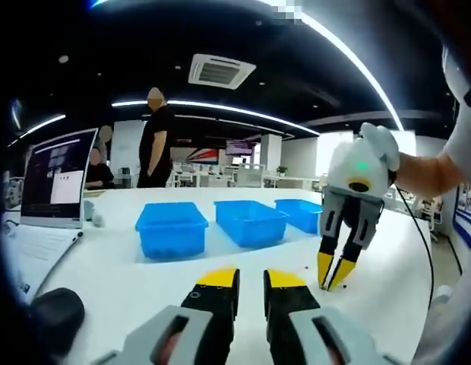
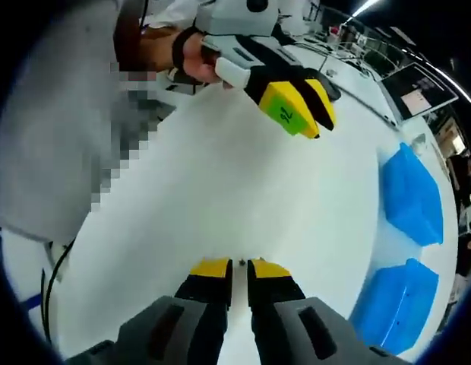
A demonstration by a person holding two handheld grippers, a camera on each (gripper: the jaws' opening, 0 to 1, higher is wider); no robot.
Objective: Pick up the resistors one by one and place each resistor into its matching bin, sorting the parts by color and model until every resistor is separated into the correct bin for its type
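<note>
White desk carrying three blue bins in a row. Right tool tipped down onto the desk, jaws nearly closed around a tiny dark resistor. Left tool idle, narrow, holding nothing. Likely risk: resistor slipping or flicking away, being so small between blunt tips.

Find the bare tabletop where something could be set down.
Free: the white table between the bins and the left hand-held gripper, and the wide patch in the right gripper view. Crowded: the bin row and the laptop corner.
</note>
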